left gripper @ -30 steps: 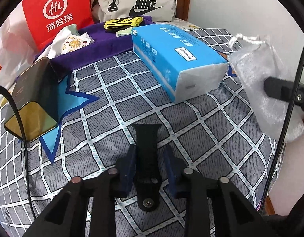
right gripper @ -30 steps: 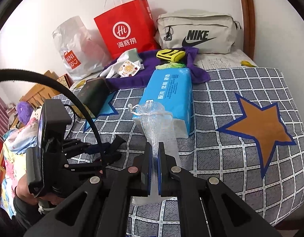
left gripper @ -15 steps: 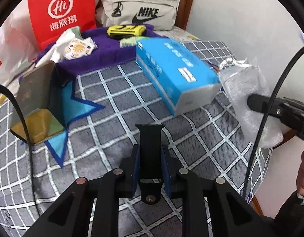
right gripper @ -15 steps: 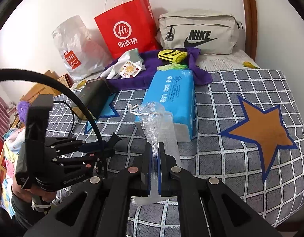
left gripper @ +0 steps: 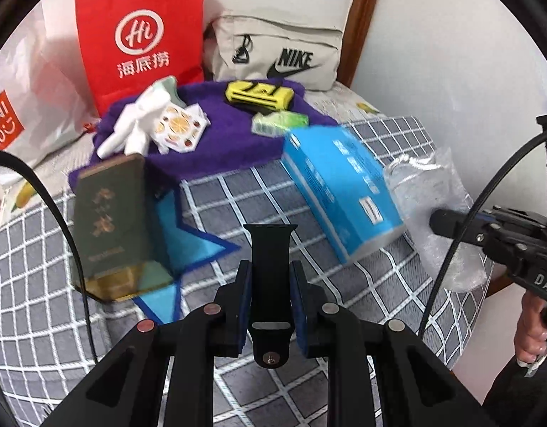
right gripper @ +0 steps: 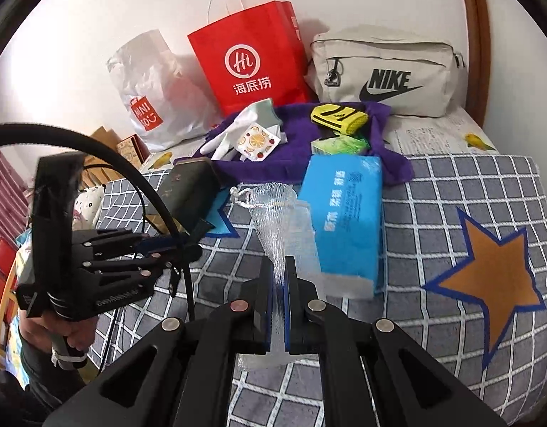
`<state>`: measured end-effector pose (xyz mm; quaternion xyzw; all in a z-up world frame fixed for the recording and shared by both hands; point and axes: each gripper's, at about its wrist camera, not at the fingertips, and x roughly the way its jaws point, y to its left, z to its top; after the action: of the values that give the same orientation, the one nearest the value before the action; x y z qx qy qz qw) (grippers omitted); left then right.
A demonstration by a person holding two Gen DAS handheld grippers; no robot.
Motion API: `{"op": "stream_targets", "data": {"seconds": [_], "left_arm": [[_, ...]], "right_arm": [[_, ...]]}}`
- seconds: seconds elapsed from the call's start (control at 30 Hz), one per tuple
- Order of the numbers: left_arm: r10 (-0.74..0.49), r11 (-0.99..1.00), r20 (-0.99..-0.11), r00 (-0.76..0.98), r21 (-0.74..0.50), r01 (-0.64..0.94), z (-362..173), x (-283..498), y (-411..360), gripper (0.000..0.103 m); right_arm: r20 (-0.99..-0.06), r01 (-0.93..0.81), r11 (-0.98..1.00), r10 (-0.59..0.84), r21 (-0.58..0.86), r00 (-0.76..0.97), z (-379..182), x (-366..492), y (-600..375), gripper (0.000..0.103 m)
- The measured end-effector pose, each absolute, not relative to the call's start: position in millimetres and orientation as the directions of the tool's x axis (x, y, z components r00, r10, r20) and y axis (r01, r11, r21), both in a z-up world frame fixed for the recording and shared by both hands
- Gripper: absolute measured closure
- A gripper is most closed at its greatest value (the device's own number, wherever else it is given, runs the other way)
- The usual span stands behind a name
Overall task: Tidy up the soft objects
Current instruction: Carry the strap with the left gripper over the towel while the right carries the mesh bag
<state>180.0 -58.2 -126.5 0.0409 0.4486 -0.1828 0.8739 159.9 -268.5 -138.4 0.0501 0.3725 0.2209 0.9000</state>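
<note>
My left gripper [left gripper: 271, 277] is shut on a black watch strap [left gripper: 271, 249] and holds it above the checked bedspread [left gripper: 237, 192]. The left gripper also shows in the right wrist view [right gripper: 188, 245]. My right gripper [right gripper: 278, 277] is shut on a clear mesh drawstring bag [right gripper: 273, 210], held above the bed. The mesh bag [left gripper: 433, 195] and the right gripper [left gripper: 438, 219] show at the right of the left wrist view. A purple towel [left gripper: 220, 142] at the back carries white gloves [left gripper: 138, 124], a fruit-print packet [left gripper: 177, 128], a yellow band [left gripper: 259, 94] and a green pack [left gripper: 278, 122].
A blue tissue pack [right gripper: 348, 220] lies mid-bed. A dark green box [left gripper: 109, 213] lies at the left. A red paper bag [right gripper: 250, 60], a Miniso plastic bag [right gripper: 152, 96] and a beige Nike pouch [right gripper: 383, 74] stand against the wall. The bed edge is at the right.
My left gripper closed on the black strap and lifted it off the bed, turning toward the back. The right gripper kept hold of the mesh bag, nearly still.
</note>
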Motion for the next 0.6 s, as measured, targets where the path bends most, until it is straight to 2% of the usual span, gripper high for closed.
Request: {"op": "stream_targets", "data": {"seconds": [0.6], "left_arm": [[-0.268,0.952,-0.765,0.585,-0.117,0.284,-89.8,236.7,-15.7,0.083]], "right_arm": [[-0.65,-0.392,0.882,0.461,0.26,0.604,-112.3,216.7,-249.9,0.098]]}}
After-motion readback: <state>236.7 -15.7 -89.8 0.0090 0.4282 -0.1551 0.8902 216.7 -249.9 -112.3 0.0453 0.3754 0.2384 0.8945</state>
